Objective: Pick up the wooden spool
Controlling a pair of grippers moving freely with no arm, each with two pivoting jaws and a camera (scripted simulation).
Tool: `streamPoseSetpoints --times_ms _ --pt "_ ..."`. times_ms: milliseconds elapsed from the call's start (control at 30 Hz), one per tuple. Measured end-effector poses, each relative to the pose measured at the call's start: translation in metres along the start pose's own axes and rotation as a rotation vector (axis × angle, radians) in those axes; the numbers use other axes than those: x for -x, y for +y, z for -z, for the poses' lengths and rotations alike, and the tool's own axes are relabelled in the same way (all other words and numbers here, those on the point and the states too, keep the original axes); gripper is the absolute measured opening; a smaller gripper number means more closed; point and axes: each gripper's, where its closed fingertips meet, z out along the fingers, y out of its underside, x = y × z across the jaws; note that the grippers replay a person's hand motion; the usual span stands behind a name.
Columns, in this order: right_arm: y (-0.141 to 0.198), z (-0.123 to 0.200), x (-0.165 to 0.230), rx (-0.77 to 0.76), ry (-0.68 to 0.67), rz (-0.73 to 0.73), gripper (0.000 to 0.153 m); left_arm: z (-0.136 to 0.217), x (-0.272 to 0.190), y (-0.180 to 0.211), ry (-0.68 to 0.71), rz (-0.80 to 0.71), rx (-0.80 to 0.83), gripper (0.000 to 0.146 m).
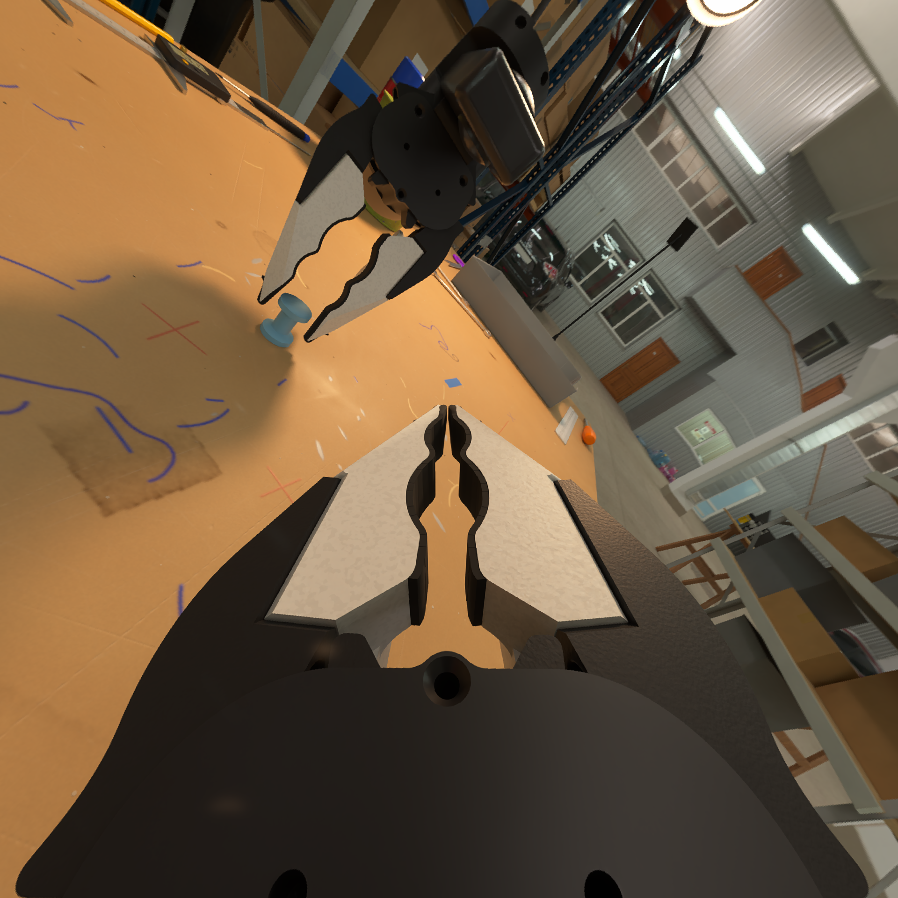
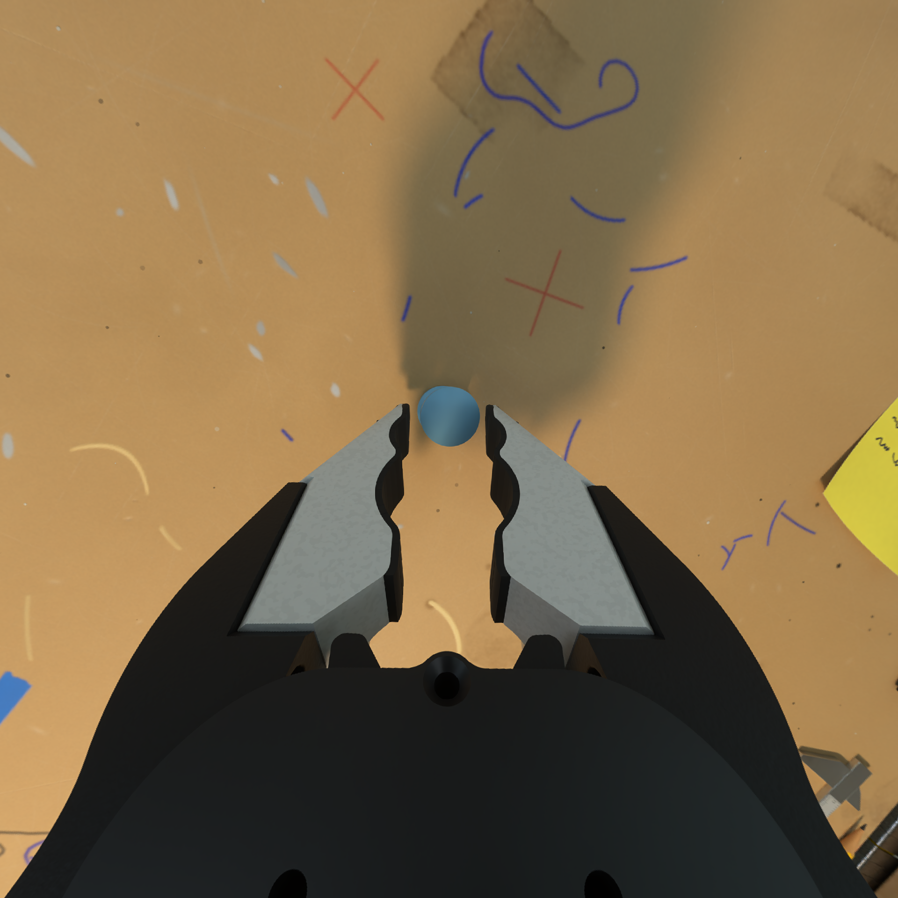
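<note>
The spool (image 2: 448, 415) is blue and stands upright on the orange-brown tabletop (image 2: 194, 437). In the right wrist view I see its round top straight from above. My right gripper (image 2: 447, 413) is open, with one fingertip on each side of the spool and a small gap to each. In the left wrist view the right gripper (image 1: 286, 318) points down over the spool (image 1: 284, 323), its tips level with the spool's upper flange. My left gripper (image 1: 446, 410) is shut and empty, apart from the spool, over the table nearer its edge.
A yellow sticky note (image 2: 870, 491) lies right of the right gripper. A ruler and hand tools (image 1: 194, 73) lie along the far table edge. A grey box (image 1: 510, 320), an orange object (image 1: 589, 434) and blue tape (image 1: 453, 383) are near the right edge.
</note>
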Motion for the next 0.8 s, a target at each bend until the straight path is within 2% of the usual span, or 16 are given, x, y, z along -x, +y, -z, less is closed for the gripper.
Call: streamPoseSetpoints --times_ms 233,533,700,800 --pt "0.0034 0.0008 -0.0014 -0.028 0.012 -0.012 0.028 -0.0048 0.0008 0.0010 0.018 0.016 0.010 0.001" --pt "0.0056 -0.0027 0.0008 0.024 -0.036 -0.036 0.024 -0.0043 -0.0028 0.0046 0.010 0.018 0.019 0.001" --pt "0.0055 -0.0017 0.0025 0.019 0.049 -0.061 0.024 -0.0019 0.0000 0.0030 0.010 0.029 -0.010 0.001" --pt "0.0030 0.0007 0.0061 0.003 0.180 -0.067 0.024 -0.0009 0.0065 0.0004 -0.005 0.046 -0.045 0.000"
